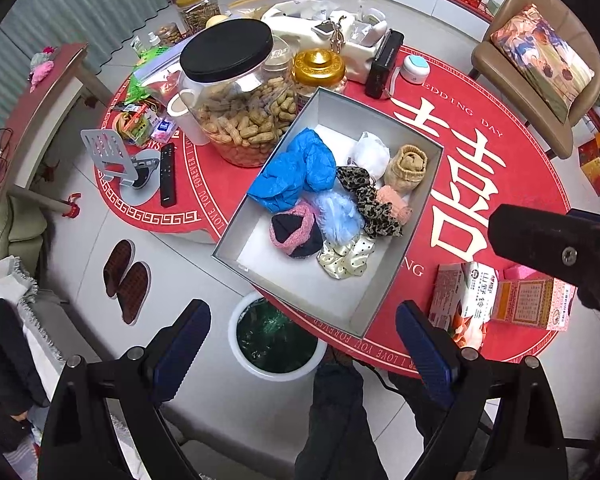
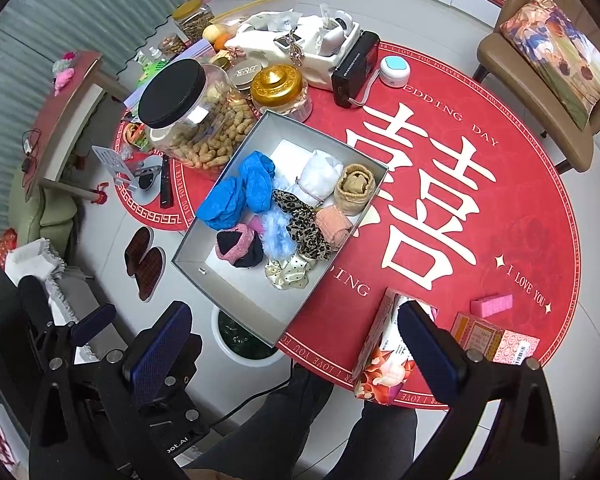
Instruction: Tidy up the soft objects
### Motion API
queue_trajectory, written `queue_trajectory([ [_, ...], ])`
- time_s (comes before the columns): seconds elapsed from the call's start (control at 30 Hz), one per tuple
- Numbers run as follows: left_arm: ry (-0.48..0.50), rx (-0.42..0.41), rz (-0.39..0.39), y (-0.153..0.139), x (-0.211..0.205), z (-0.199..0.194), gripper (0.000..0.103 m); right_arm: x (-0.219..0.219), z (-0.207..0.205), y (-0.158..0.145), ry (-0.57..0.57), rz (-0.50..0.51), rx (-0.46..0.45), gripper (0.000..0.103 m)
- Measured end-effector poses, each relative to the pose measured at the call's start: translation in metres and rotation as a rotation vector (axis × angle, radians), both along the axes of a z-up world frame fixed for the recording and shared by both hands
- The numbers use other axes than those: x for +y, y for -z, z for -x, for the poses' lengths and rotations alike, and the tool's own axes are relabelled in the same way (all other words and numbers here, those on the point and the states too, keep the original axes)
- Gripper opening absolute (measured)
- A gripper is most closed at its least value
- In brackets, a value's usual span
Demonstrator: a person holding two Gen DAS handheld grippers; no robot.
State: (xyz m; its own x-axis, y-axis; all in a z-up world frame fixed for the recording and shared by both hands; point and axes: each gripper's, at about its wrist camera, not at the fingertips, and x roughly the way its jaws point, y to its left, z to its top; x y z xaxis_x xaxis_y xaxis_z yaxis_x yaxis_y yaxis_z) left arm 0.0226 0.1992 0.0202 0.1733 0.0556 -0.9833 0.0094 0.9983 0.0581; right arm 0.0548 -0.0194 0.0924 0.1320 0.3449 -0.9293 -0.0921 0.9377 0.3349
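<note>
A grey open box (image 1: 414, 208) (image 2: 204, 220) sits on the red round table, overhanging its near edge. Inside lie soft items: a blue crumpled piece (image 1: 296, 168) (image 2: 240, 190), a white pouch (image 1: 370, 154) (image 2: 320, 172), a beige knit roll (image 1: 406, 166) (image 2: 354, 186), a leopard scrunchie (image 1: 370, 202) (image 2: 306, 226), a peach scrunchie (image 1: 394, 200) (image 2: 334, 226), a pale blue fluffy one (image 1: 338, 216) (image 2: 276, 232), a pink-and-black knit (image 1: 294, 232) (image 2: 238, 244) and a cream dotted scrunchie (image 1: 346, 258) (image 2: 288, 272). My left gripper (image 1: 303, 340) and right gripper (image 2: 296, 346) hang open above the near edge, holding nothing.
A peanut jar (image 1: 240, 100) (image 2: 192, 120) stands beside the box's far left. Tissue packs (image 1: 464, 300) (image 2: 384, 352) and a pink box (image 1: 532, 304) (image 2: 496, 336) lie near right. A white bin (image 1: 272, 336) and slippers (image 1: 126, 280) are on the floor. A chair (image 2: 548, 64) stands far right.
</note>
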Motion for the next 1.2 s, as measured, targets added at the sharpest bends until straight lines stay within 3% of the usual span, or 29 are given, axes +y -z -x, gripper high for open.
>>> queue_trajectory([
  [1.2, 0.011, 0.038, -0.009, 0.0037, -0.0035, 0.0004, 0.095, 0.0005, 0.0063, -0.0055, 0.009, -0.005, -0.006, 0.103],
])
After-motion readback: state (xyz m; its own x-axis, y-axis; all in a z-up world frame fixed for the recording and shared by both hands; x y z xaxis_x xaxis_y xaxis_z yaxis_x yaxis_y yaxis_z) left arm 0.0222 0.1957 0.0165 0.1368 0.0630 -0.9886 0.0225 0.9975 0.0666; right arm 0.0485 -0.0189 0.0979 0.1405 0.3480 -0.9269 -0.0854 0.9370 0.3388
